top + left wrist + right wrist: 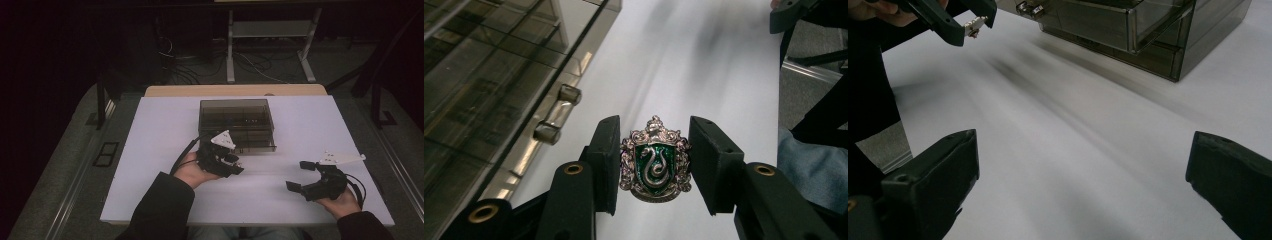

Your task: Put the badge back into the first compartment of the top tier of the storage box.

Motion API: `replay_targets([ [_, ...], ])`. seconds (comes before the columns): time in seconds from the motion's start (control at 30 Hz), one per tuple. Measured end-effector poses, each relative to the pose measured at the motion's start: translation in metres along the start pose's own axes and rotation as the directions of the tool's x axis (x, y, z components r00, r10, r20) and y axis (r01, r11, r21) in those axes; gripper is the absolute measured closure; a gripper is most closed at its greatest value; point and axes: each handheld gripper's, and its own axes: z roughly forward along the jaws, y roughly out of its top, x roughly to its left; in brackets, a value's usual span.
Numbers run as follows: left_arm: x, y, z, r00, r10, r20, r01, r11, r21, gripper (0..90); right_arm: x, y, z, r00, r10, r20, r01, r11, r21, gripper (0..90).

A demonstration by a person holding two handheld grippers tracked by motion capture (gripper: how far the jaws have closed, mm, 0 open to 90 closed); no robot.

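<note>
A silver crest badge with a green shield and a snake on it sits between the jaws of my left gripper, which is shut on its two sides. In the high view the left gripper hovers just in front of a smoky transparent box. From the right gripper view, the left gripper shows at the top left with the badge in its tips. My right gripper stands wide open over the white table near the front right, nothing between its jaws.
The box has inner compartments and two small metal latches on the side facing me. The white tabletop has bare room to the left and right of the box. Beyond the far edge lie desk legs and cables.
</note>
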Motion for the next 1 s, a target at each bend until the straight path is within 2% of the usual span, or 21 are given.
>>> replay_targets([
  [0.43, 0.007, 0.001, -0.013, 0.9998, -0.016, -0.015, 0.016, 0.9997, -0.021, 56.8, 0.000, 0.000, 0.001, 1.0000, -0.001, -0.001, 0.001, 1.0000, 0.002, 0.4],
  [0.77, 0.010, 0.006, -0.022, 0.9996, -0.007, -0.028, 0.006, 0.9999, -0.008, 56.8, -0.001, 0.000, 0.001, 1.0000, -0.007, -0.004, 0.007, 1.0000, 0.001, 0.4],
  [1.0, 0.017, 0.012, -0.032, 0.9991, 0.007, -0.042, -0.007, 0.9999, 0.012, 56.8, -0.001, 0.000, 0.001, 1.0000, -0.001, -0.006, 0.001, 1.0000, 0.005, 0.4],
])
